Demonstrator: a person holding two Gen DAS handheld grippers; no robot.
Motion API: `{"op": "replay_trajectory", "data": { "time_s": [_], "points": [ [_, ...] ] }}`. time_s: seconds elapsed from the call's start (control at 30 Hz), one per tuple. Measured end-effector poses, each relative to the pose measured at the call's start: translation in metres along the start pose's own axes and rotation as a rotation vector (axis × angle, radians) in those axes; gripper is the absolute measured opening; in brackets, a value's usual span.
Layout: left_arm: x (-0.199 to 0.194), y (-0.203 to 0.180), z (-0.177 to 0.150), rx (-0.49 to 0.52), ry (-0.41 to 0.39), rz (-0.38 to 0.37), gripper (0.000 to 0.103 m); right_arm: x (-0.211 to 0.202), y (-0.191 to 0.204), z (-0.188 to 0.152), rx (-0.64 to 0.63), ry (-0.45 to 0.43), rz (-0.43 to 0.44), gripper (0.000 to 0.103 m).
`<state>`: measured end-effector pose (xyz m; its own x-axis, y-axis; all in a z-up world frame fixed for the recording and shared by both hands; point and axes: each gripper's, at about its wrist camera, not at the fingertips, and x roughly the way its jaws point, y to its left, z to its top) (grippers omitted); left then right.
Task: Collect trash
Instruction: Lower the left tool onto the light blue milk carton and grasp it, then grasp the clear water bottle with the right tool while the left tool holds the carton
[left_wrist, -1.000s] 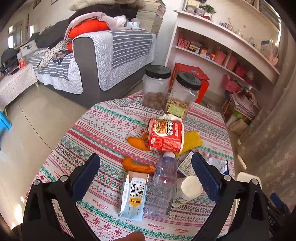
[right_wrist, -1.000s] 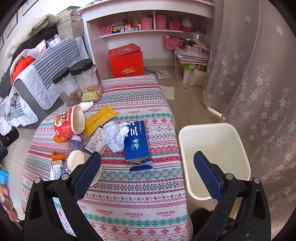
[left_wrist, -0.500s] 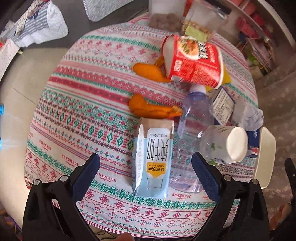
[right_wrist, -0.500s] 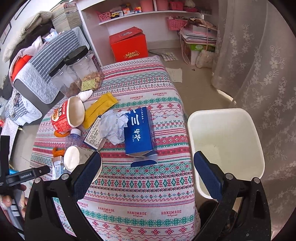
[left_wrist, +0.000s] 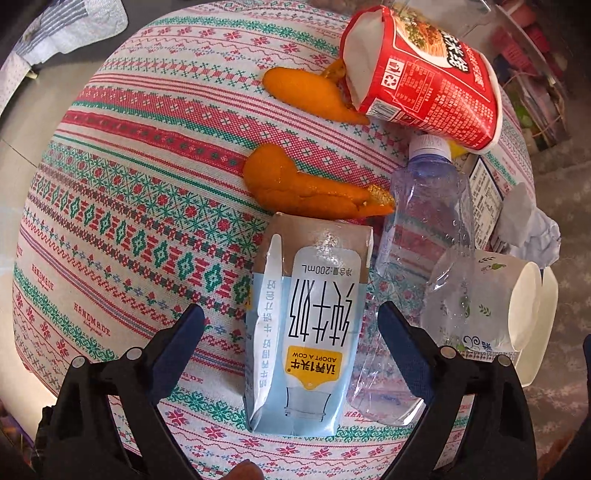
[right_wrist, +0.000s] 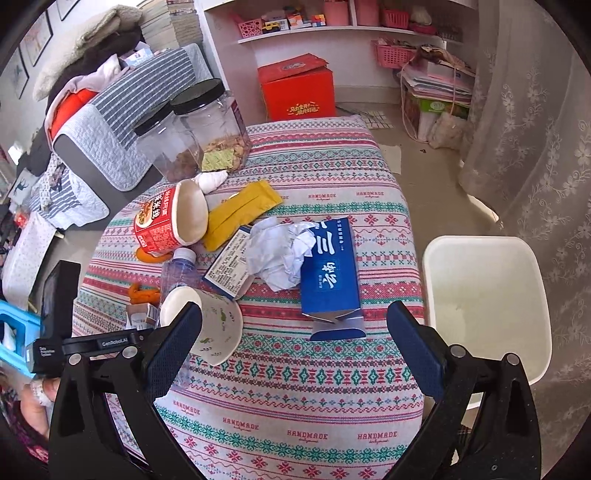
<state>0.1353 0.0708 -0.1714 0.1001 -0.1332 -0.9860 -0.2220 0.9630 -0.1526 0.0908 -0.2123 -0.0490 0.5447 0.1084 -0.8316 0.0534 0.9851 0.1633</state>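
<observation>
My left gripper (left_wrist: 291, 321) is open, its fingers either side of a flat light-blue milk carton (left_wrist: 306, 325) lying on the patterned tablecloth (left_wrist: 129, 206). Beside the carton lie a clear plastic bottle (left_wrist: 424, 236), orange peels (left_wrist: 306, 188), a red noodle cup (left_wrist: 424, 77) and a paper cup (left_wrist: 491, 306). My right gripper (right_wrist: 295, 332) is open and empty above the table's near side. It sees a blue box (right_wrist: 328, 269), crumpled paper (right_wrist: 280, 254), a yellow packet (right_wrist: 240, 214) and the white bin (right_wrist: 484, 302) at the right.
Two black-lidded clear jars (right_wrist: 207, 129) stand at the table's far edge. A grey sofa (right_wrist: 122, 118) lies behind, with a red box (right_wrist: 295, 88) and shelves beyond. A lace curtain (right_wrist: 535, 147) hangs right of the bin.
My left gripper has tilted down and moved close over the milk carton, which now sits between its fingers. My right gripper has drifted slightly and stays open.
</observation>
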Motion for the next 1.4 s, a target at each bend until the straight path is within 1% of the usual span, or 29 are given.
{"op": "replay_trajectory", "data": {
  "time_s": [0.03,0.1,0.13,0.17,0.27,0.3,0.37,0.43,0.5,0.57,0.63,0.7,0.77,0.83,0.87,0.93,1.03,1.13,1.23,1.4],
  "points": [
    [0.002,0.002,0.000,-0.008,0.009,-0.002,0.082,0.001,0.003,0.000,-0.004,0.001,0.006,0.096],
    [0.005,0.005,-0.002,-0.014,0.025,-0.017,0.072,0.004,0.007,0.000,-0.010,0.005,0.022,0.096],
    [0.004,0.005,-0.004,-0.006,0.016,-0.009,0.069,0.005,0.009,0.000,-0.012,0.008,0.030,0.096],
    [0.003,0.003,-0.005,0.006,0.006,-0.007,0.058,0.007,0.011,0.000,-0.011,0.011,0.039,0.096],
    [-0.010,0.006,-0.011,0.020,-0.019,-0.041,0.058,0.009,0.015,0.001,0.002,0.020,0.070,0.096],
    [-0.017,0.007,-0.013,0.023,-0.037,-0.049,0.058,0.011,0.017,0.002,0.005,0.028,0.093,0.096],
    [-0.038,0.012,-0.015,0.028,-0.077,-0.079,0.058,0.012,0.023,0.004,0.010,0.034,0.128,0.096],
    [-0.064,0.021,-0.016,0.019,-0.130,-0.119,0.058,0.014,0.031,0.007,0.010,0.054,0.138,0.096],
    [-0.090,0.030,-0.017,0.006,-0.192,-0.150,0.058,0.018,0.048,0.014,-0.018,0.088,0.145,0.096],
    [-0.111,0.040,-0.015,-0.006,-0.246,-0.172,0.058,0.024,0.074,0.022,-0.094,0.125,0.132,0.096],
    [-0.128,0.046,-0.016,-0.024,-0.291,-0.190,0.058,0.032,0.099,0.029,-0.158,0.151,0.091,0.096],
    [-0.137,0.056,-0.014,-0.044,-0.326,-0.203,0.058,0.050,0.124,0.033,-0.222,0.232,0.065,0.095],
    [-0.146,0.064,-0.015,-0.059,-0.351,-0.205,0.058,0.070,0.140,0.035,-0.263,0.301,0.033,0.086],
    [-0.151,0.068,-0.012,-0.075,-0.364,-0.202,0.058,0.089,0.150,0.034,-0.276,0.355,0.003,0.085],
    [-0.151,0.069,-0.008,-0.081,-0.366,-0.204,0.058,0.098,0.153,0.032,-0.275,0.383,-0.003,0.081],
    [-0.155,0.075,-0.009,-0.093,-0.366,-0.212,0.058,0.113,0.158,0.030,-0.277,0.426,-0.026,0.078],
    [-0.157,0.080,-0.009,-0.104,-0.366,-0.219,0.058,0.127,0.161,0.027,-0.271,0.454,-0.048,0.078],
    [-0.156,0.079,-0.010,-0.104,-0.363,-0.220,0.058,0.140,0.161,0.024,-0.254,0.503,-0.046,0.078],
    [-0.153,0.081,-0.011,-0.108,-0.358,-0.217,0.058,0.151,0.163,0.020,-0.247,0.530,-0.045,0.077],
    [-0.151,0.081,-0.009,-0.114,-0.352,-0.219,0.058,0.166,0.161,0.009,-0.206,0.564,-0.028,0.059]
  ]
}}
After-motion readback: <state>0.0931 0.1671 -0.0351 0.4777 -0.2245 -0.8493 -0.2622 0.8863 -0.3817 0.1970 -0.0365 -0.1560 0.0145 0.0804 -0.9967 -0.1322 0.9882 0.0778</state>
